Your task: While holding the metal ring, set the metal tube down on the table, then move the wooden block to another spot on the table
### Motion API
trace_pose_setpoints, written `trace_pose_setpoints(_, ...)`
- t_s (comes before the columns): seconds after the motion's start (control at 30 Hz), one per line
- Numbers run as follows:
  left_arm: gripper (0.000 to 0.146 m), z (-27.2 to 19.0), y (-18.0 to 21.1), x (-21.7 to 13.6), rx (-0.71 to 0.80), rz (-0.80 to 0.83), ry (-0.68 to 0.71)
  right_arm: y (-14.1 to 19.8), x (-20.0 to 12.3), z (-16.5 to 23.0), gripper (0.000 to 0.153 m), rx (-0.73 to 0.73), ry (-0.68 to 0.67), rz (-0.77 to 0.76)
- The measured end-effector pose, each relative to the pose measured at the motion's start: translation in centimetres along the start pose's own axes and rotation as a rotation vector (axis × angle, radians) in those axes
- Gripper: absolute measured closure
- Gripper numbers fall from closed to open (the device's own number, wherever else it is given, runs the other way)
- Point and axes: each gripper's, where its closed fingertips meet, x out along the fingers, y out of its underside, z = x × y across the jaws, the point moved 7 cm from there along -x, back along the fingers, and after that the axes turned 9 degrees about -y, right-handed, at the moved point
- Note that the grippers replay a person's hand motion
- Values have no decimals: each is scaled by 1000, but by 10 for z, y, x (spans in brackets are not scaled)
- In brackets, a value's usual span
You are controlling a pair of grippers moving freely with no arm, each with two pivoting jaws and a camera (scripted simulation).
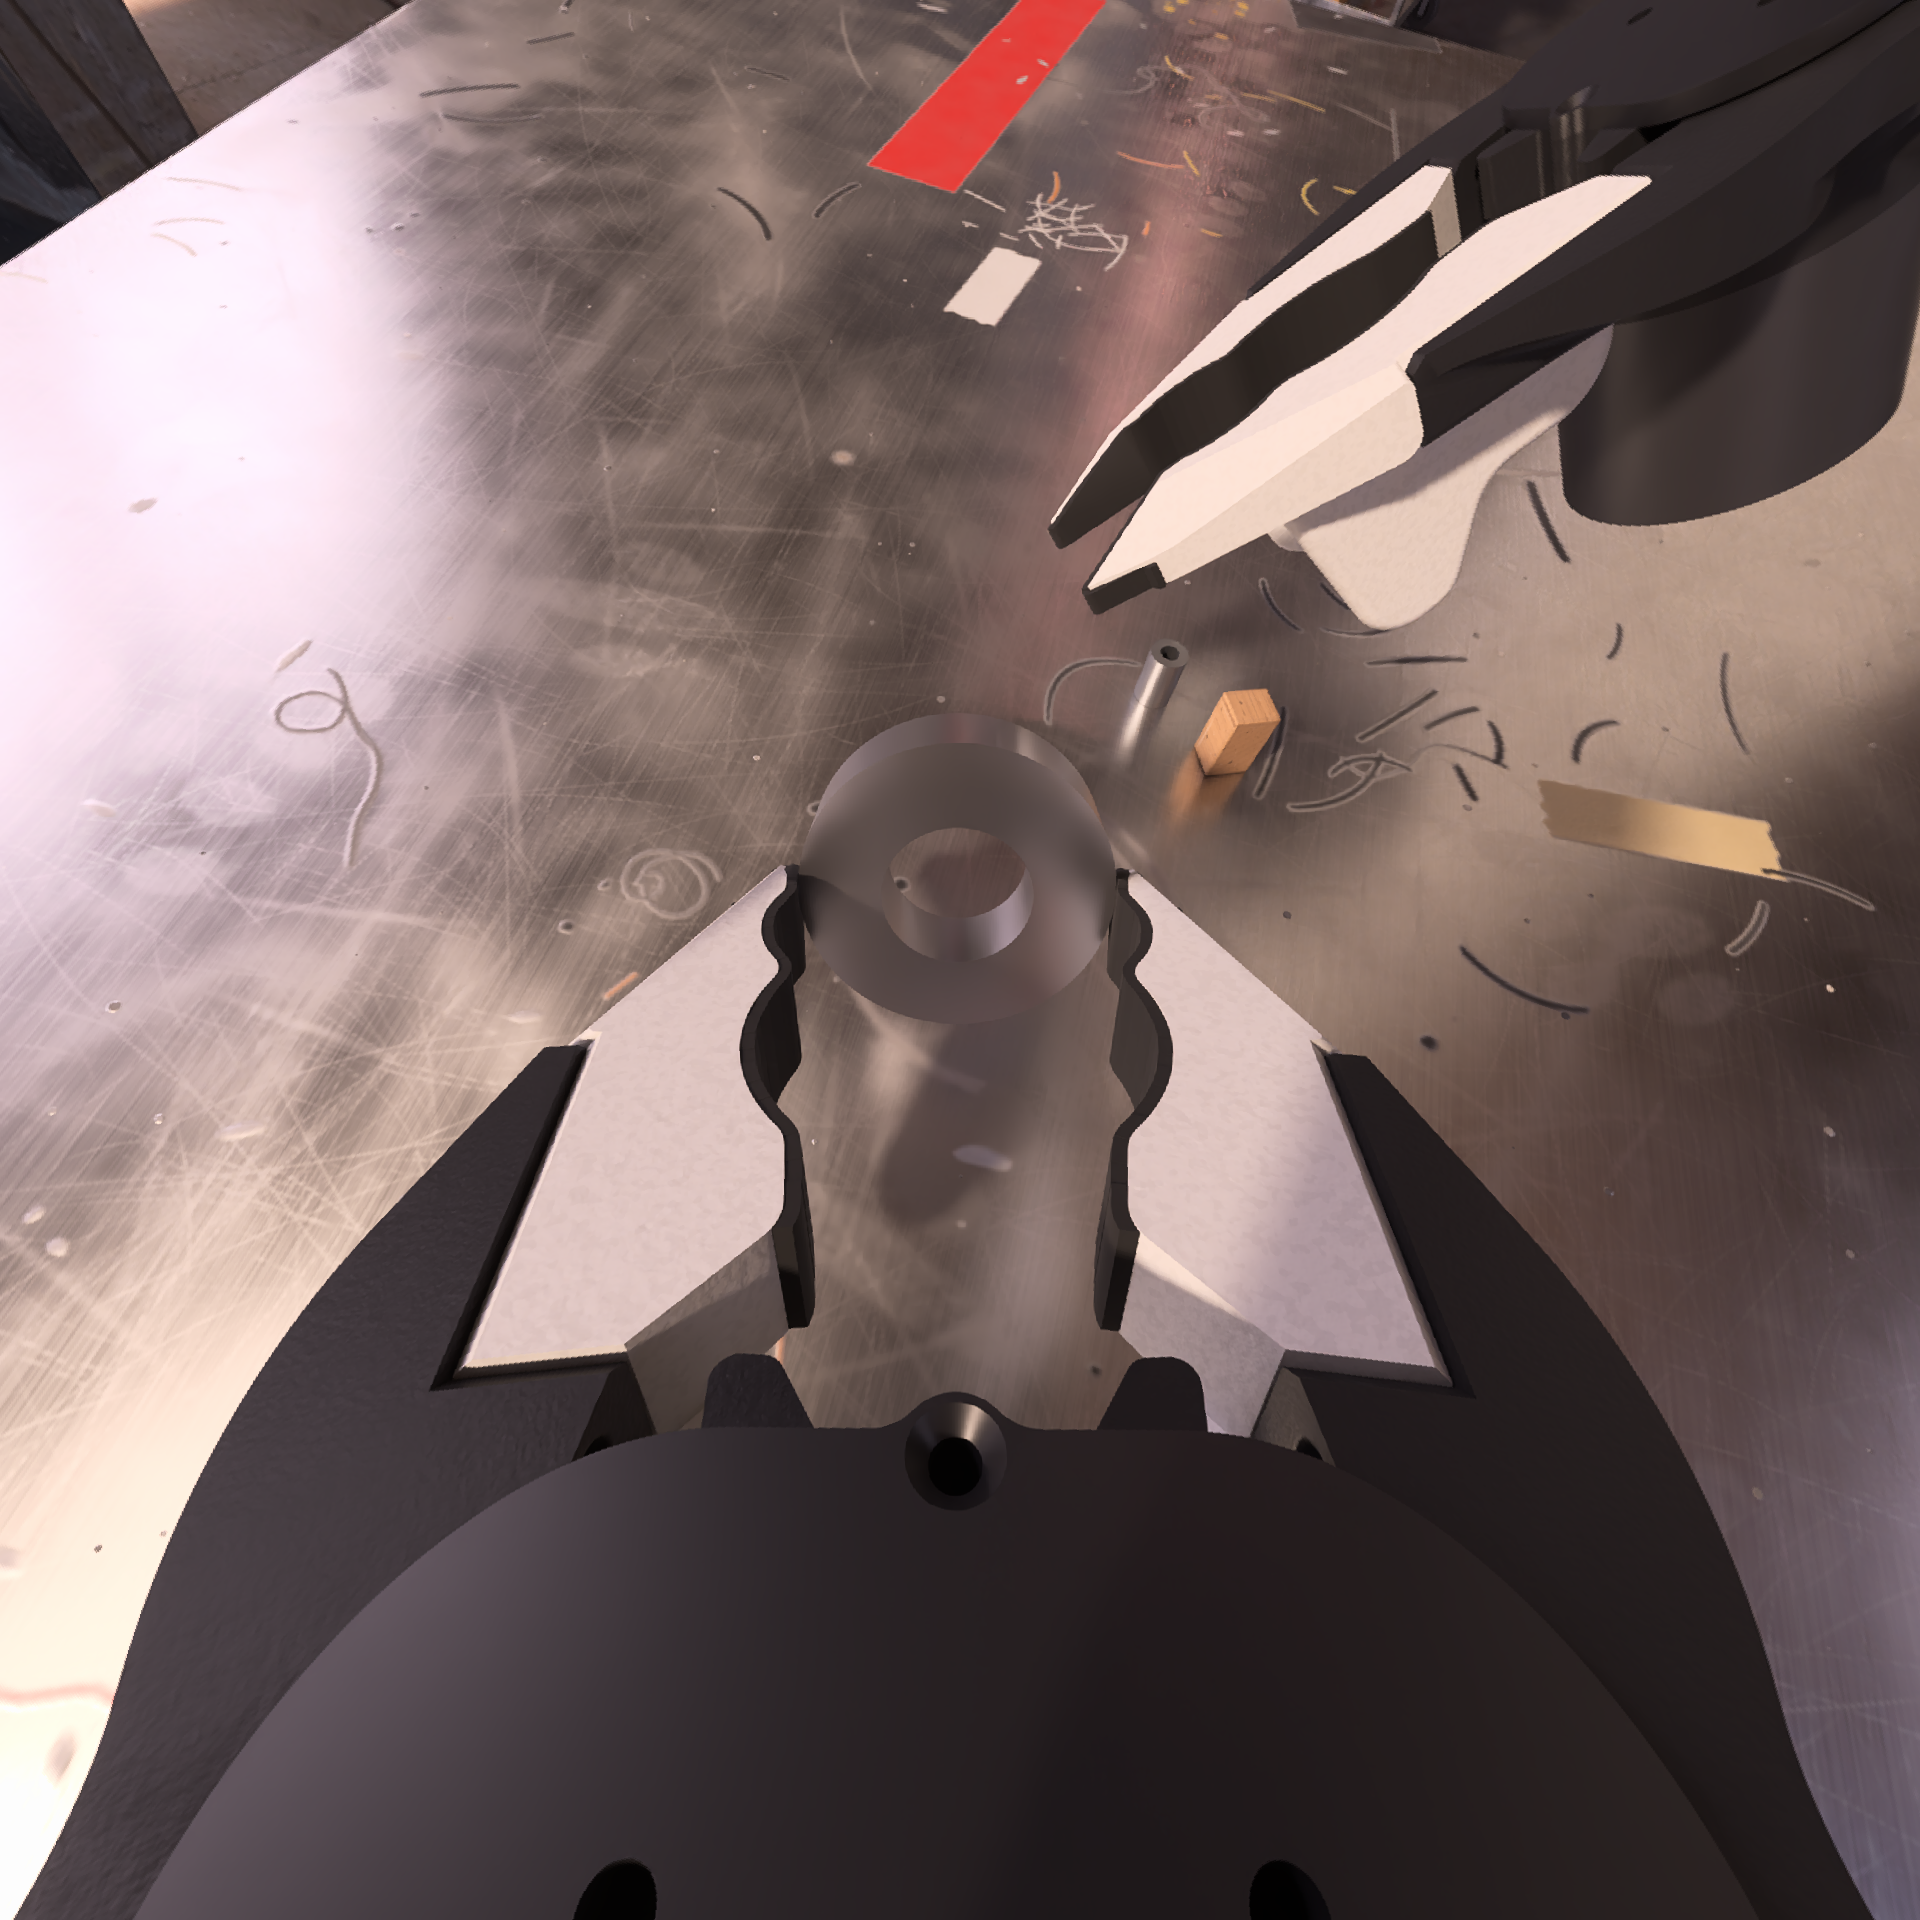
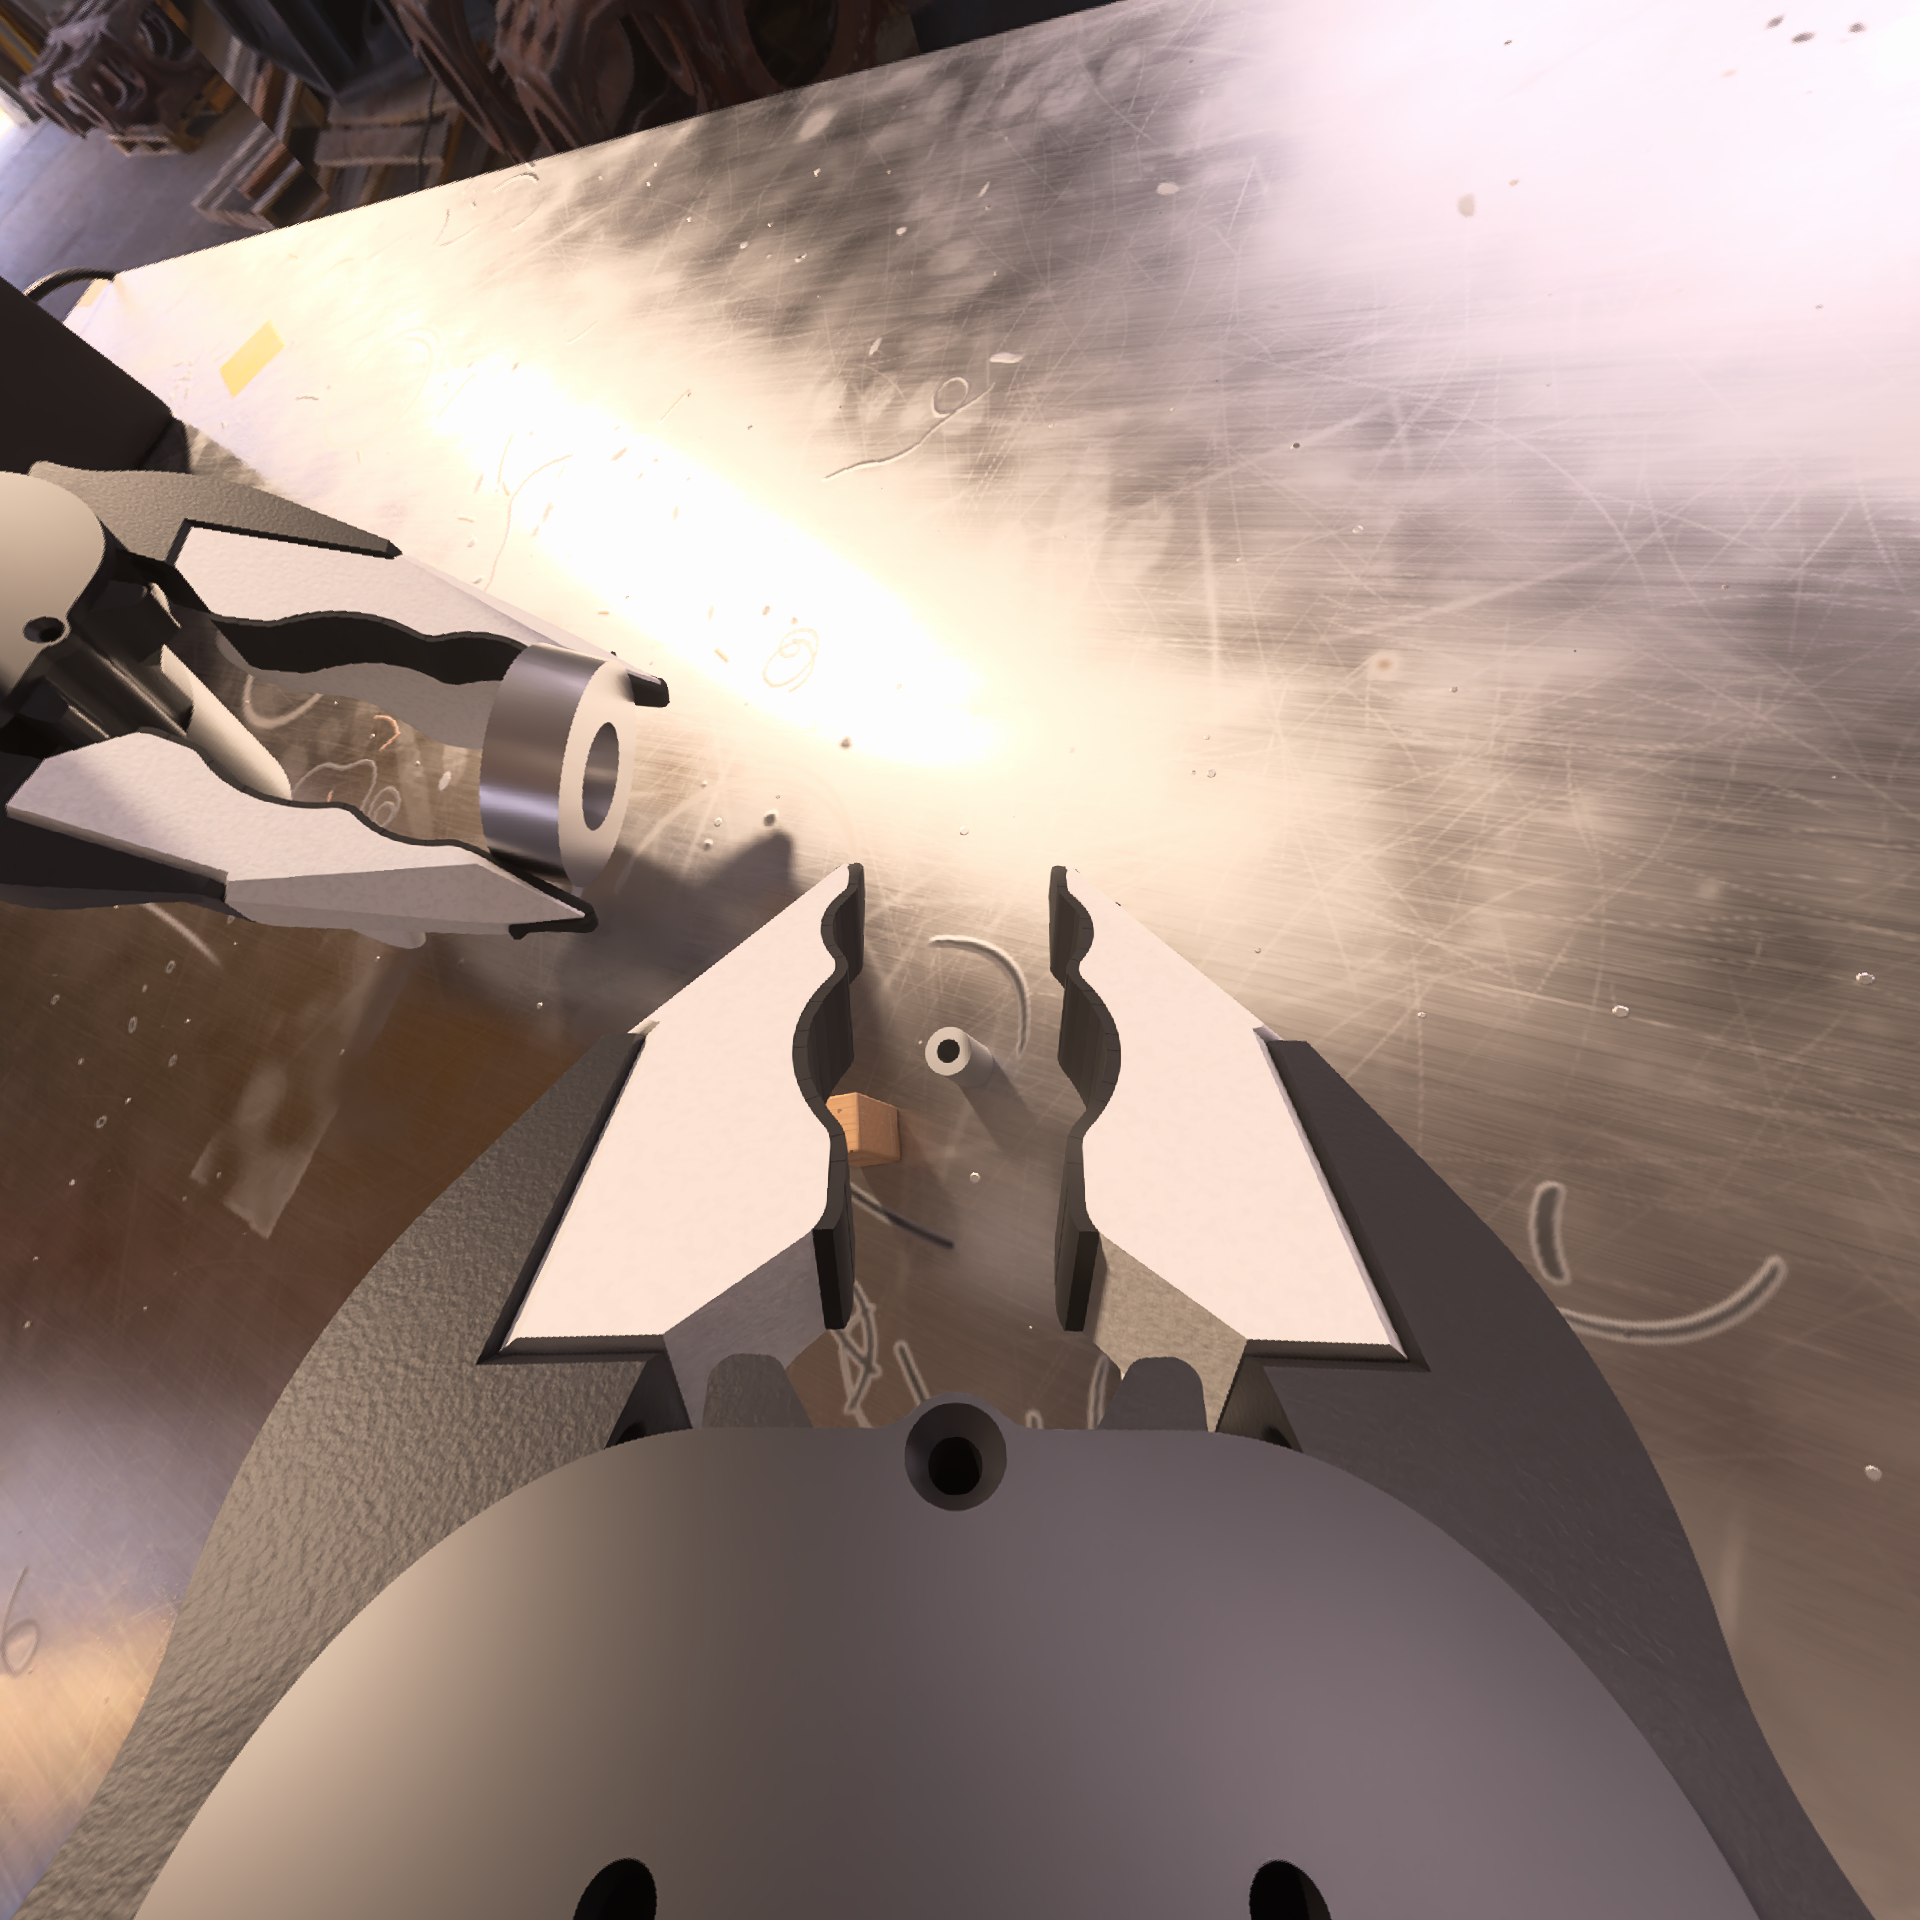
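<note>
Scratched steel table (image 1: pixel 312 623). Left gripper (image 1: pixel 954 894) pinches ring (image 1: pixel 956 883), frame centre. Tube (image 2: pixel 958 1058) stands upright on the table, set down. Right gripper (image 2: pixel 956 883) spread, empty, above it. Block (image 1: pixel 1234 730) beside tube, apparently unmoved: left to do.

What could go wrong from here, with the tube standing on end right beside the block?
1. The metal tube stands upright close to the wooden block; the open right gripper, coming down for the block, could tip it over.
2. The metal ring is held only at the tips of the left gripper, so it might slip.
3. The table is smooth metal, so a toppled tube could roll away.
</note>
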Motion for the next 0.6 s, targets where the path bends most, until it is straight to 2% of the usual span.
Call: trace_pose_setpoints(0.6,87,-1,1,1,11,7,6,0,0,0,117,5,-3,3)
